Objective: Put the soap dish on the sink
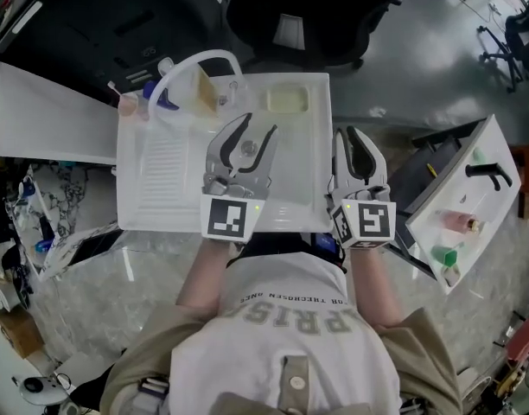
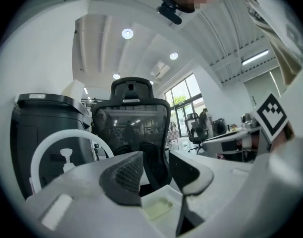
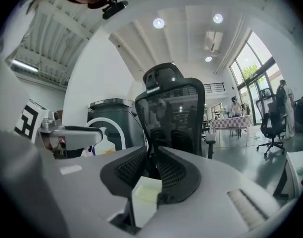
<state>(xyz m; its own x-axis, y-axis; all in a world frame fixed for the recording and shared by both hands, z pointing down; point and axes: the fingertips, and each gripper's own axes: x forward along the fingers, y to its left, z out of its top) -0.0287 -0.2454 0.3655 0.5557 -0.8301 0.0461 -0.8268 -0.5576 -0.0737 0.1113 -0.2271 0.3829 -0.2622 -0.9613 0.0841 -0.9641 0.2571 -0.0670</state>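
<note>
There are two white rectangular sinks, one in the middle (image 1: pixel 161 171) and one off to the right (image 1: pixel 459 199). Each carries one faucet: a white arched faucet (image 1: pixel 195 59) and a black faucet (image 1: pixel 489 173). One pale yellow soap dish (image 1: pixel 287 99) shows. There are two grey grippers, the left gripper (image 1: pixel 258 124) and the right gripper (image 1: pixel 349 132). One black mesh office chair (image 2: pixel 130 118) and one white pump bottle (image 3: pixel 103 147) are also in view.

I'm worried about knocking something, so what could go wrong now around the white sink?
The pale yellow soap dish sits at the far rim of the white sink; a nudge from the left gripper might push it off. The small bottles at its far left corner could tip.
</note>
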